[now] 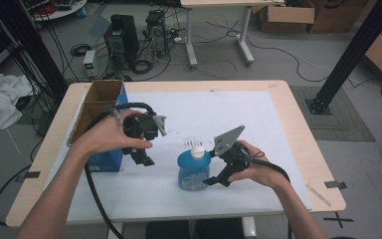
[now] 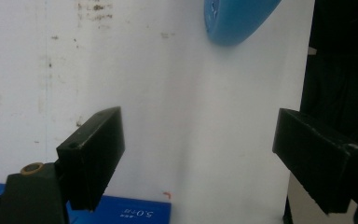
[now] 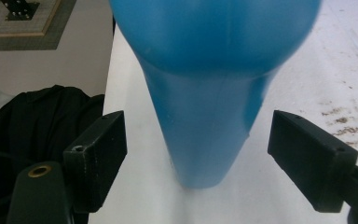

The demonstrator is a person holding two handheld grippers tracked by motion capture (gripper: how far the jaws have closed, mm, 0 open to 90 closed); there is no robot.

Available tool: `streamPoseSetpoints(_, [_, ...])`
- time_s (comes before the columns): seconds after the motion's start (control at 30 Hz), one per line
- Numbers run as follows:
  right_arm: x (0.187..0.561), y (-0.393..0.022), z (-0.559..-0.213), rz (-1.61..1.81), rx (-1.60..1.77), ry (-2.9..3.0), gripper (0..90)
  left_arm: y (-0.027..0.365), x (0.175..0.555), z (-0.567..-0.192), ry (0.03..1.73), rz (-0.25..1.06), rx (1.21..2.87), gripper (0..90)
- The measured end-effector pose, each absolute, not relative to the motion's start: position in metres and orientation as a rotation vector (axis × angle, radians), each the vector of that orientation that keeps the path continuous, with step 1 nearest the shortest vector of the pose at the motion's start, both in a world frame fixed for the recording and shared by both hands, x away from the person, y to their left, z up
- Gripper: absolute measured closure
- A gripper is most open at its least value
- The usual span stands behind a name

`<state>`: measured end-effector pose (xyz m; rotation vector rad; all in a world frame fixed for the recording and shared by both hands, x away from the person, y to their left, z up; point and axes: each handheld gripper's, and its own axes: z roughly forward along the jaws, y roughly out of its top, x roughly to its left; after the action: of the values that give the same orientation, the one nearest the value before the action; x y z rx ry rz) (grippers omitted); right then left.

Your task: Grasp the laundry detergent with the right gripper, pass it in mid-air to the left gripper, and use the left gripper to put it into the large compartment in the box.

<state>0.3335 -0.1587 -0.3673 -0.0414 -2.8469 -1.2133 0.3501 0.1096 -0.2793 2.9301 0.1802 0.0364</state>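
Observation:
A blue plastic bottle (image 1: 193, 171) with a white cap (image 1: 197, 151) stands upright on the white mat (image 1: 258, 119) near the table's front middle. My right gripper (image 1: 213, 181) is open just to the bottle's right, its jaws reaching toward the lower body. In the right gripper view the blue bottle (image 3: 209, 84) looms close, between and beyond the two spread jaws, which do not touch it. My left gripper (image 1: 144, 157) is held above the mat left of the bottle, open with nothing between its jaws. The left gripper view catches an edge of the bottle (image 2: 235, 18) at the top.
An open cardboard box with blue sides (image 1: 102, 124) stands at the mat's left edge, right beside my left hand; its blue face (image 2: 121, 212) appears under the left jaw. Cables trail off the table's front. A dark garment (image 3: 42, 121) lies below the table edge.

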Motion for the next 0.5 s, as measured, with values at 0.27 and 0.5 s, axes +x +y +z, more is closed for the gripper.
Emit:
streamPoseSetpoints(0.27, [0.332,-0.150,-0.375,-1.249,-0.038,-2.814,20.3,0.111,0.349,-0.280,0.186,0.033,2.929,17.4])
streamPoseSetpoints(0.5, [0.333,-0.146,-0.376,-1.282,-0.050,-2.804,21.2,0.113,0.348,-0.279,0.192,0.041,2.922,17.4])
